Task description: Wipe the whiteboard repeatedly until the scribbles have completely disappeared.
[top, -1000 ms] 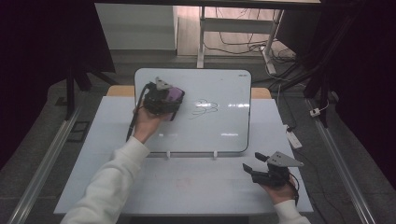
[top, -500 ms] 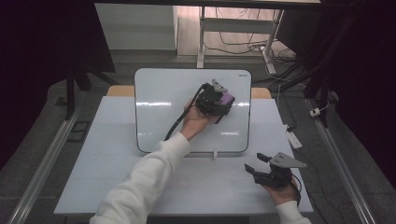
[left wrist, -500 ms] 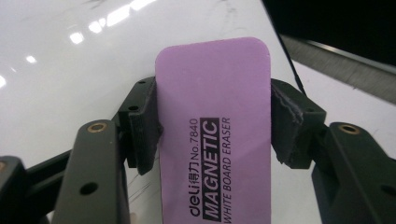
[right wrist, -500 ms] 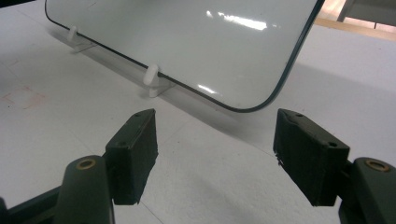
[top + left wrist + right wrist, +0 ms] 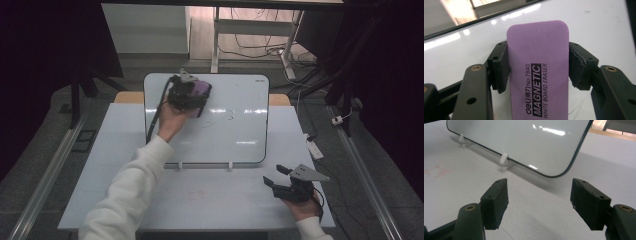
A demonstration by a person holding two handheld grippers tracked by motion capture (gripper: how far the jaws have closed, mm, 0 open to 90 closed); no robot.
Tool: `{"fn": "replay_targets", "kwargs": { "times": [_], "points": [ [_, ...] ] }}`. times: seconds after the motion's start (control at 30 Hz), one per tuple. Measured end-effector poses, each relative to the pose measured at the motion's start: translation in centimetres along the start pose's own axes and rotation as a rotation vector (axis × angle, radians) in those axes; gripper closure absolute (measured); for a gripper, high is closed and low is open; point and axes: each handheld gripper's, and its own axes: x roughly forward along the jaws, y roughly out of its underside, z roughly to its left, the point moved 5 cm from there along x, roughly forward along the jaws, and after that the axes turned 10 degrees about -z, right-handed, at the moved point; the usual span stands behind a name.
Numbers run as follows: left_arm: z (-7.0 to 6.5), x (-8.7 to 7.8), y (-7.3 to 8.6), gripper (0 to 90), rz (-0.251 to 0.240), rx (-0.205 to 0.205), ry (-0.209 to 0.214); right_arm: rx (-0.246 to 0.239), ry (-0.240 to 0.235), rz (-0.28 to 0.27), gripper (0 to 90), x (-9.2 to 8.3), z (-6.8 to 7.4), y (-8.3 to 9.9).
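A purple magnetic whiteboard eraser (image 5: 538, 72) is pinched between the 2 jaws of the left gripper (image 5: 188, 95). The jaws press on its 2 long sides, and its long axis runs straight out along them, away from the hand. In the high view the eraser (image 5: 201, 90) is held at the far left part of the whiteboard (image 5: 240, 130), which leans on 2 small white feet on the white table (image 5: 100, 165). It looks pressed to the board, or very near it, but touch cannot be told for sure.

A few thin pen marks (image 5: 216, 120) are seen on the board. They lie to the right of the eraser and a little nearer the person. That is the key thing: the marks are to be reached by a sweep to the right and toward the near edge, it is judged. The left hand is much nearer to them.

The right gripper (image 5: 285, 182) is held low over the table, near the board's near right corner. Its jaws are spread wide and nothing is held between them.
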Motion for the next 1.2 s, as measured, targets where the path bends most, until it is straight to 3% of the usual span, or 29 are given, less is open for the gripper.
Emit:
{"fn": "replay_targets", "kwargs": {
  "times": [0.1, 0.23, 0.5, 0.67, 0.73, 0.8, 0.87, 0.97, 1.13, 1.2],
  "points": [
    [0.4, -0.2, 0.4, 40.7, -0.003, -0.014, 0.001, -0.003, -0.003, 0.004, 30.0, 0.2, 0.1, 0.0],
    [-1.1, 1.0, 0.2, 40.7, -0.005, -0.001, 0.016, -0.006, -0.008, 0.007, 29.9, 0.3, 0.3, 0.0],
    [-6.8, 4.1, 0.3, 40.7, 0.013, 0.04, 0.116, -0.001, -0.007, 0.003, 29.9, 0.2, 0.1, 0.0],
    [-10.7, 5.6, 1.5, 40.7, 0.054, 0.073, 0.197, -0.001, -0.004, 0.001, 30.0, 0.0, 0.0, 0.1],
    [-11.9, 5.9, 2.4, 40.7, 0.078, 0.069, 0.242, -0.002, -0.002, 0.0, 29.9, -0.1, 0.0, 0.1],
    [-12.6, 5.8, 3.2, 40.7, 0.084, 0.095, 0.25, 0.0, 0.001, -0.002, 30.0, -0.2, 0.0, 0.1],
    [-12.4, 5.4, 3.7, 40.7, 0.089, 0.089, 0.255, 0.001, 0.003, -0.002, 30.0, -0.3, 0.0, 0.1],
    [-10.7, 4.5, 4.0, 40.7, 0.09, 0.06, 0.243, 0.004, 0.005, -0.002, 30.0, -0.3, -0.1, 0.1],
    [-6.5, 2.2, 3.4, 40.7, 0.061, 0.049, 0.141, -0.003, 0.007, 0.0, 30.0, -0.3, 0.0, 0.1],
    [-4.6, 1.3, 3.2, 40.7, 0.049, 0.026, 0.105, -0.002, 0.007, 0.001, 29.9, -0.2, 0.0, 0.1]
  ]
}}
